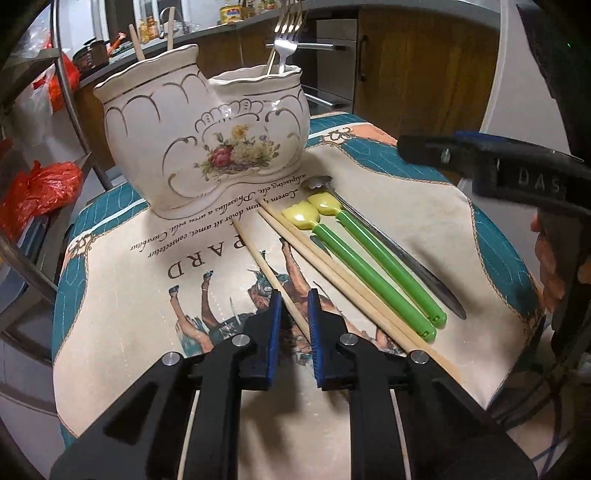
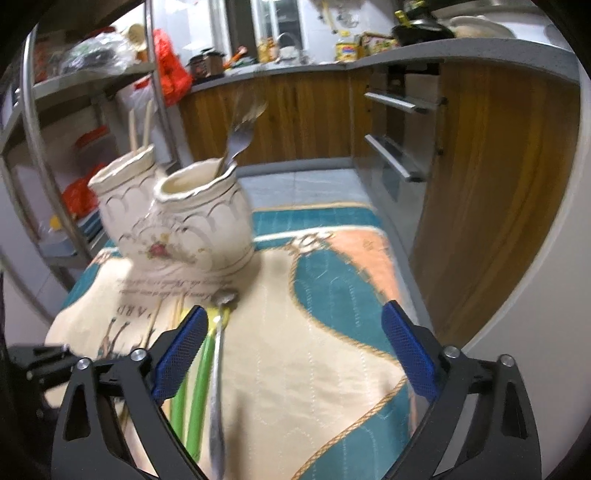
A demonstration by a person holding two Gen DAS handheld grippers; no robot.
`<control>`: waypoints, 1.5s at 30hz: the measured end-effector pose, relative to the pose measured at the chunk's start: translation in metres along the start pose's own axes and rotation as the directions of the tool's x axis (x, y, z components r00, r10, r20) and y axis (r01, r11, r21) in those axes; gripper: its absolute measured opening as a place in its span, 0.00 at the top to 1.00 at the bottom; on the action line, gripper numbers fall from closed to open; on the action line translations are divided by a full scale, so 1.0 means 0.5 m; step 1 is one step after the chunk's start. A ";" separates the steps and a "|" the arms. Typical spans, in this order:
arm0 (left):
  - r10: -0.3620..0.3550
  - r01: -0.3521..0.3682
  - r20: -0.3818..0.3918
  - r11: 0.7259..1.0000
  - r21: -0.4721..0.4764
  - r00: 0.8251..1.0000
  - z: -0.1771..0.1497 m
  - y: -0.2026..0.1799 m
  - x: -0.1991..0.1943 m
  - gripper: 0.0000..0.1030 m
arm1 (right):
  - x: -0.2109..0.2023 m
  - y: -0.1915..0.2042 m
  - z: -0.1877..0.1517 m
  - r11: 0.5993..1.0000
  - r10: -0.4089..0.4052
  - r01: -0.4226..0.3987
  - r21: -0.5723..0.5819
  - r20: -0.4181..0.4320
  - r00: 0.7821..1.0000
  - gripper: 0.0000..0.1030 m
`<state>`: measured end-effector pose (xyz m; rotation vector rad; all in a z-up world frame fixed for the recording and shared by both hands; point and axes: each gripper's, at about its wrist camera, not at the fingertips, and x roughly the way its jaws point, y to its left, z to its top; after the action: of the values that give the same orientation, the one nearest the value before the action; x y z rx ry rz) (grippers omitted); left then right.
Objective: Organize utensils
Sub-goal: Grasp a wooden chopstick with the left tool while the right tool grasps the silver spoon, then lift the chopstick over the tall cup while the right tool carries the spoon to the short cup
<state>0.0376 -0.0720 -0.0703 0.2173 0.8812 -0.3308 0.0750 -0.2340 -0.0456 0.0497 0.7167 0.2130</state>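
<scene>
Only the left wrist view shows the left gripper (image 1: 293,308) nearly shut around a single chopstick (image 1: 271,275). The right gripper (image 2: 295,332) gapes wide and empty, with the metal spoon (image 2: 218,354) just inside its left finger.

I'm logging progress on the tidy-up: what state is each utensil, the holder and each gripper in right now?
Ceramic holder: upright on the cloth.
Fork: standing in its right pot.
Two chopsticks: standing in its left pot.
Lone chopstick: flat, between the left gripper's pads.
Chopstick pair: flat.
Green-handled spoons: flat, side by side.
Metal spoon: flat.
Right gripper: open, empty.
</scene>
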 end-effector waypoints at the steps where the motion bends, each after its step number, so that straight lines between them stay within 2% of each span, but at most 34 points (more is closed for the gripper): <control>1: 0.000 0.000 -0.001 1.000 0.005 1.000 0.001 0.003 0.001 0.88 | 0.005 0.005 -0.001 1.000 0.010 -0.010 -0.014 -0.017 1.000 0.32; 3: -0.003 0.003 -0.002 1.000 0.016 1.000 0.003 0.010 -0.001 0.89 | 0.018 0.022 -0.007 0.998 0.033 -0.036 -0.052 -0.064 0.997 0.41; 6: -0.008 0.008 0.004 1.000 0.030 1.000 0.005 0.016 -0.007 0.95 | 0.028 0.042 -0.012 0.993 0.079 -0.087 -0.074 -0.103 0.992 0.53; 10: -0.009 0.009 0.005 0.999 0.049 1.000 0.003 0.022 -0.011 0.95 | 0.048 0.065 -0.017 0.989 0.101 -0.114 -0.094 -0.132 0.986 0.67; 16: -0.006 0.006 0.001 0.999 0.046 1.000 0.001 0.029 -0.006 0.95 | 0.070 0.081 -0.008 0.984 0.149 -0.160 -0.076 -0.138 0.979 0.69; 23: -0.017 0.016 0.003 0.999 0.033 1.000 -0.001 0.040 -0.003 0.95 | 0.112 0.101 0.007 0.985 0.142 -0.156 -0.074 -0.168 0.976 0.76; 30: -0.038 0.038 0.007 0.999 0.026 0.999 0.000 0.047 -0.003 0.95 | 0.141 0.076 0.019 0.981 0.193 -0.195 0.007 -0.190 0.963 0.79; 33: -0.047 0.047 0.009 0.999 0.021 0.999 0.000 0.052 -0.004 0.95 | 0.134 0.068 0.020 0.978 0.211 -0.209 0.025 -0.175 0.962 0.96; 40: -0.066 0.066 0.027 0.998 0.004 0.997 0.001 0.062 -0.010 0.95 | 0.107 0.079 0.023 0.978 0.201 -0.206 -0.023 -0.139 0.970 0.97; 45: -0.082 0.082 0.070 0.997 0.003 0.994 0.001 0.066 -0.029 0.95 | 0.052 0.089 0.027 0.977 0.184 -0.189 -0.103 -0.054 0.981 0.98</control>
<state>0.0416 -0.0387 -0.0570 0.1687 0.8227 -0.4127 0.0948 -0.1847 -0.0469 0.0093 0.7434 0.4334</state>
